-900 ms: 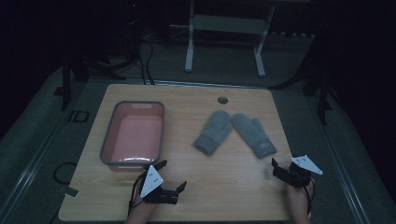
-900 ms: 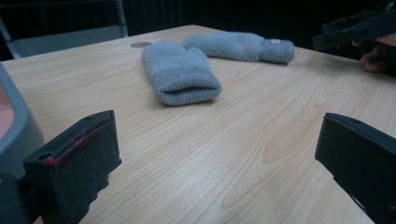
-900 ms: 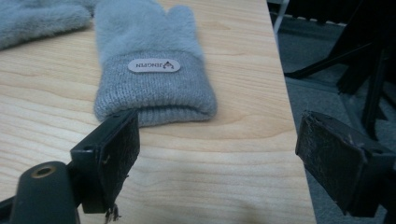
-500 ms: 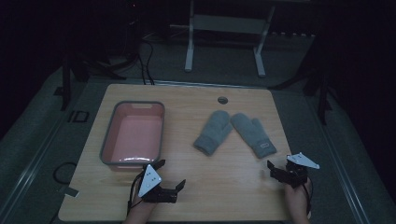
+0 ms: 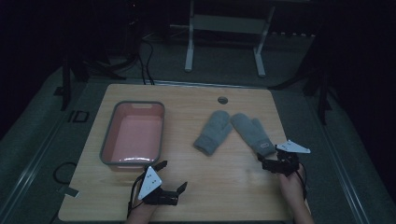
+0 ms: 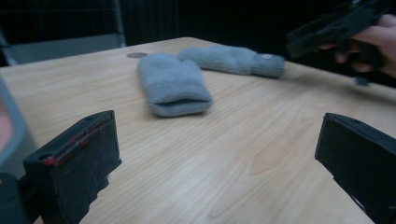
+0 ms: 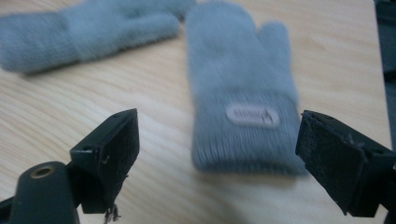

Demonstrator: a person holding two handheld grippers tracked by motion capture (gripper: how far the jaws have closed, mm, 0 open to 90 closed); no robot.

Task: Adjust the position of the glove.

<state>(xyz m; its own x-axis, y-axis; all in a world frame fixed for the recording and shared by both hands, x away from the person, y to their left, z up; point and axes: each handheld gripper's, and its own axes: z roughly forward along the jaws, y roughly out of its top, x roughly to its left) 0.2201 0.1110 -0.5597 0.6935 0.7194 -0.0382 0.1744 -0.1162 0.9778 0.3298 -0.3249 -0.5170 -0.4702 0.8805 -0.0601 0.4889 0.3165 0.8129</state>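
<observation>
The right gripper [image 5: 270,164] has been moved up to the mitten [image 5: 252,132] near the tabletop's right edge; its wide jaws hold nothing, so grabbing seems next.

You are working in a dim room where the light falls mostly on the pale wooden counter [image 5: 233,186]; everything past its far edge sinks into near black. A grey floor [image 5: 355,186] with a raised border surrounds it. Beyond the counter, away from your hand-held grippers, stands a white metal frame [image 5: 224,42] on two legs, with dark cables [image 5: 144,60] trailing across the floor beside it.
</observation>
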